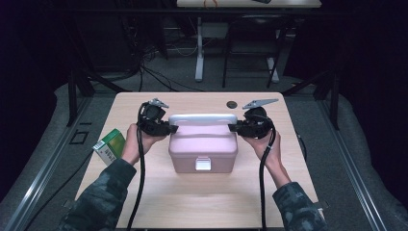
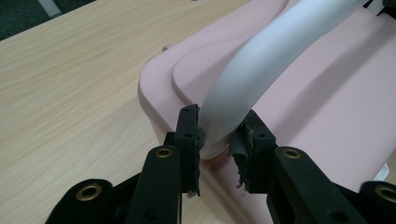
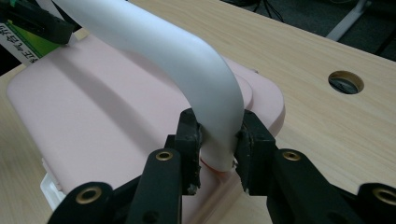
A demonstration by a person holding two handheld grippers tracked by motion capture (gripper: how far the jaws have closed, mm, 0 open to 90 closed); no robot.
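Note:
A pink lidded box [image 1: 203,144] with a white front latch [image 1: 202,165] stands mid-table. Its white handle [image 1: 202,118] arches over the lid. My left gripper [image 1: 172,129] is at the handle's left end, and in the left gripper view the jaws are shut on that end of the white handle [image 2: 252,79], with the pink box [image 2: 322,112] beneath. My right gripper [image 1: 233,127] holds the opposite end. In the right gripper view both jaws press the white handle [image 3: 187,60] just above the pink lid [image 3: 93,112].
A green and white carton [image 1: 109,146] lies by the table's left edge, close to the left hand. A round cable hole [image 1: 232,104] is in the wooden table [image 1: 202,202] behind the box. Dark floor, cables and another table's legs lie beyond.

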